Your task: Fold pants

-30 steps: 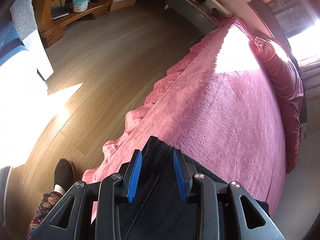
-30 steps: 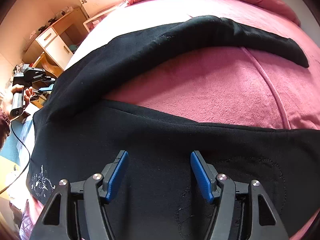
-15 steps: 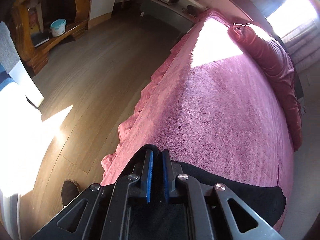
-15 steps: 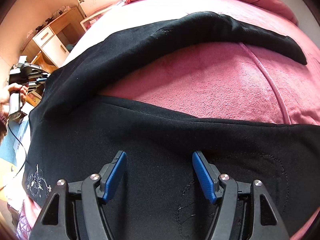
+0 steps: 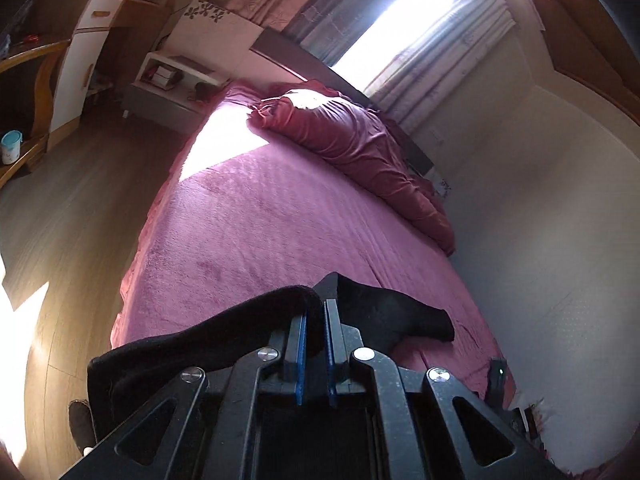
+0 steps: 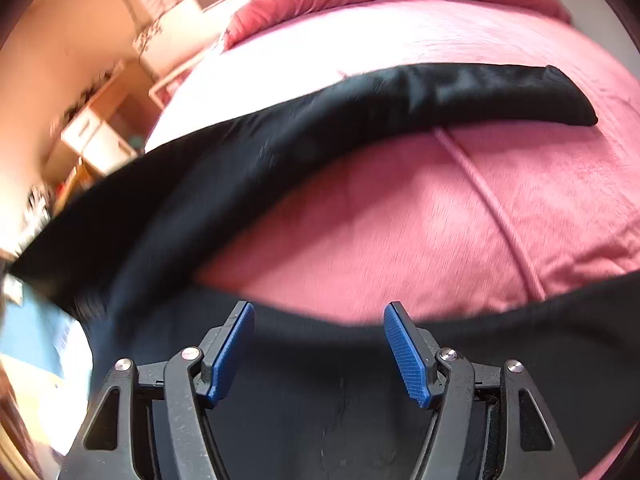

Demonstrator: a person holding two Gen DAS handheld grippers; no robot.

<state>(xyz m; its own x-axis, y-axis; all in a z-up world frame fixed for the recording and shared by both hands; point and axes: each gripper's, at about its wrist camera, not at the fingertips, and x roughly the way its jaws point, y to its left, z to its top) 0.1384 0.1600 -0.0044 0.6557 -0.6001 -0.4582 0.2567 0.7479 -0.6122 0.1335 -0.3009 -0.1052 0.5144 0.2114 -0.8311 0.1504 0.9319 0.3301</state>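
- Slipping is the main risk: the left gripper [image 5: 314, 334] pinches only a thin bunch of the black pants [image 6: 320, 132], jaws pressed together on it, and the dragging weight of the cloth could pull it free.
- Bunching may follow, judging by the leg lying curved across the pink bedspread [image 6: 400, 220] rather than straight.
- Left gripper points shallowly downward along the bed.
- Right gripper [image 6: 318, 344] tilts steeply down over the waist area, jaws spread, holding nothing.
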